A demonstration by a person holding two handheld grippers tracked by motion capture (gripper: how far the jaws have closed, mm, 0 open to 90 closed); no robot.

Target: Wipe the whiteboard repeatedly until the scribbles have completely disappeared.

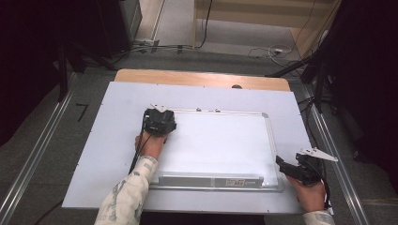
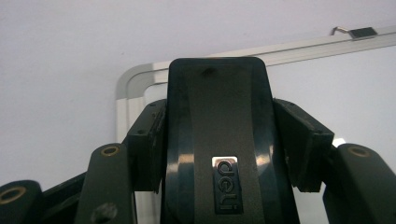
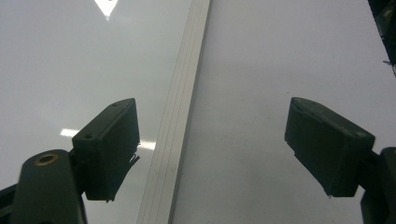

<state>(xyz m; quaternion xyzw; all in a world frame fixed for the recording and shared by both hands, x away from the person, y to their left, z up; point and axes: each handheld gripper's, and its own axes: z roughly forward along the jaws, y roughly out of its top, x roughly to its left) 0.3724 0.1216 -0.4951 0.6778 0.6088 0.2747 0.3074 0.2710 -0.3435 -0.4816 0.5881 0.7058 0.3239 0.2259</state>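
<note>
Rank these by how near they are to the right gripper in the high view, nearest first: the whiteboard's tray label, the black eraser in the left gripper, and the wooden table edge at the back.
From the right gripper:
1. Tray label, on the whiteboard's near tray, to its left.
2. Eraser, at the whiteboard's far left corner.
3. Wooden table edge, along the back.

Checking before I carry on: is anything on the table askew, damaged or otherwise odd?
Nothing stands out. The whiteboard lies flat and roughly square on the table, the left gripper holds a black eraser at its far corner, and the right gripper is open over its edge.
</note>
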